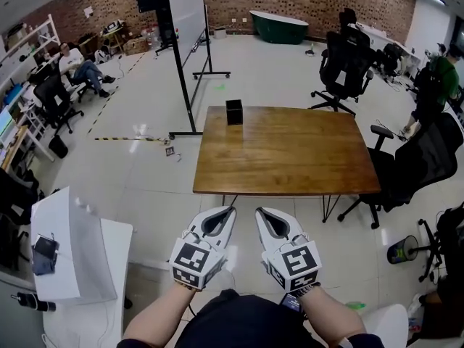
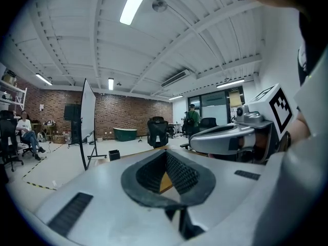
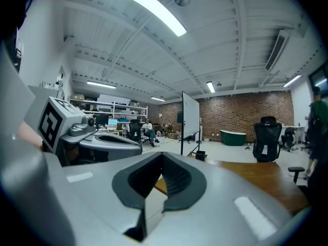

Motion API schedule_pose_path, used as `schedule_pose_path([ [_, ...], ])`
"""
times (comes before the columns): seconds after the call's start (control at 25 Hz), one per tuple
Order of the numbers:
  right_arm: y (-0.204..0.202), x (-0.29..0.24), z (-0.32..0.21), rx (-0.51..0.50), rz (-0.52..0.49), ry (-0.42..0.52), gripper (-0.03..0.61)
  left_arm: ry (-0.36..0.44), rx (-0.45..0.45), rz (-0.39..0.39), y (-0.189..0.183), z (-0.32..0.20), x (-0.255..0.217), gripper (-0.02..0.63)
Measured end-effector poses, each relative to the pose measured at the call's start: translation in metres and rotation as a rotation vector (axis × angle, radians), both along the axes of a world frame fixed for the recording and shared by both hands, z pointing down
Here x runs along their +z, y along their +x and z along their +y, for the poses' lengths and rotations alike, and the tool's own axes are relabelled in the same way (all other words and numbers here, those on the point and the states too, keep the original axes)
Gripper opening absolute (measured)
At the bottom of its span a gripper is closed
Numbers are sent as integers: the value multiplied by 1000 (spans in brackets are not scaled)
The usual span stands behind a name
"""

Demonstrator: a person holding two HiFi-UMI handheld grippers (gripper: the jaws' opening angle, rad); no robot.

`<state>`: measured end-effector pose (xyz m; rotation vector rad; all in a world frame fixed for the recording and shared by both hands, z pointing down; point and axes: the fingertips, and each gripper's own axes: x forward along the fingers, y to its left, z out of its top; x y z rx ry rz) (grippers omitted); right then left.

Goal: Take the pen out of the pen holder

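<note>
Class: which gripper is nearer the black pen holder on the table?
Left, slightly. The left gripper hangs before the near edge of the brown wooden table, roughly in line with the black square pen holder at its far-left corner; the right gripper is further right.

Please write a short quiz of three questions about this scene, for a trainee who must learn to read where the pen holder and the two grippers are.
1. True or false: the black square pen holder stands at the near right corner of the brown wooden table.
2. The left gripper has its fingers: A) together, holding nothing; B) closed on a pen; C) wide apart.
3. Is the right gripper over the table yet?

Key: 1. False, it stands at the far left corner. 2. A. 3. No, it appears to be short of the near edge, beside the left gripper.
</note>
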<state>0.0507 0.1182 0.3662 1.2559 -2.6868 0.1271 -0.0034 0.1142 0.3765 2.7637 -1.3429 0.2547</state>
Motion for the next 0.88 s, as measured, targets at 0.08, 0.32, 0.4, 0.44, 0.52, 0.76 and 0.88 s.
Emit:
schedule_pose_path([
  [0.08,-9,-1,-19,8,3,-2,0,0,10,1,-8,-20,-2,5],
  [0.32,-42,-8,-68,20,16,12,2,17,34,0,-38,-70,-10,5],
  [0.4,-53,-8,-82,24,22,20,0,23,46,-6,-48,-84,-11,5],
  [0.44,-58,-8,-89,27,24,24,0,26,51,-8,-52,-92,-12,5],
  [0.52,-65,-9,-102,33,27,28,1,33,57,-9,-60,-106,-13,5],
  [0.76,-78,-7,-128,42,46,33,0,43,66,-8,-76,-132,-13,5],
  [0.88,-83,-5,-137,42,54,29,0,33,64,3,-80,-142,-9,5],
])
